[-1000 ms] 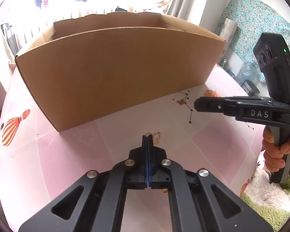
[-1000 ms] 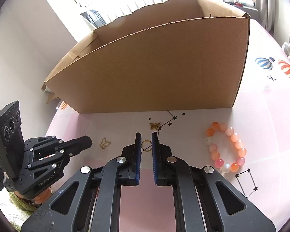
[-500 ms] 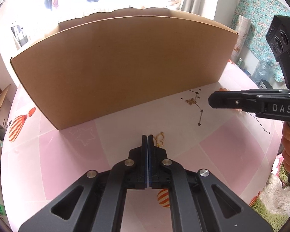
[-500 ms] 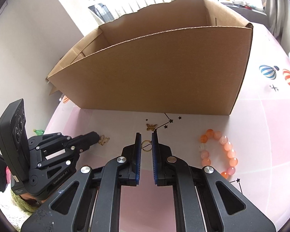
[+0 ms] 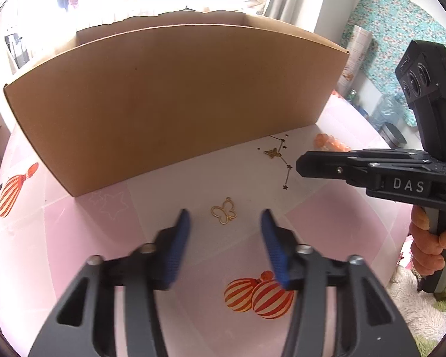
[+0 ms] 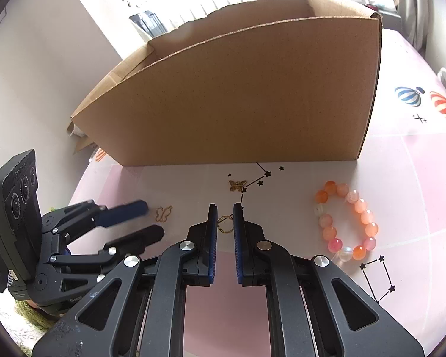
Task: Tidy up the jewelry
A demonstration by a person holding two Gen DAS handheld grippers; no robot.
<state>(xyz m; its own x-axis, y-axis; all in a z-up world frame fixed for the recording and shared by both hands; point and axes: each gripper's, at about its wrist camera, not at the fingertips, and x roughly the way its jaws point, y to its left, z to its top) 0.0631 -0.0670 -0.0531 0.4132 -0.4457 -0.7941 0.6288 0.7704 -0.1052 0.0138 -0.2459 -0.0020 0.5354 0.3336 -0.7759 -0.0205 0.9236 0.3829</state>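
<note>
Now left claw (image 5: pixel 224 226) just sprung apart, butterfly charm (image 5: pixel 224 214) lying free, right claw (image 6: pixel 224 218) pinching gold ring (image 6: pixel 225 224).

The tablecloth (image 5: pixel 74 238) is pale pink with white squares, printed with orange-and-white striped balloons (image 5: pixel 258 294), one blue-striped balloon (image 6: pixel 408 95) and black star constellations (image 6: pixel 377 276). The cardboard box (image 6: pixel 252 95) is plain brown. The butterfly charms (image 5: pixel 224 214) are gold; the bead bracelet (image 6: pixel 346 221) runs orange, peach, pink and white. The grippers are black — pads (image 5: pixel 180 238) blue.
</note>
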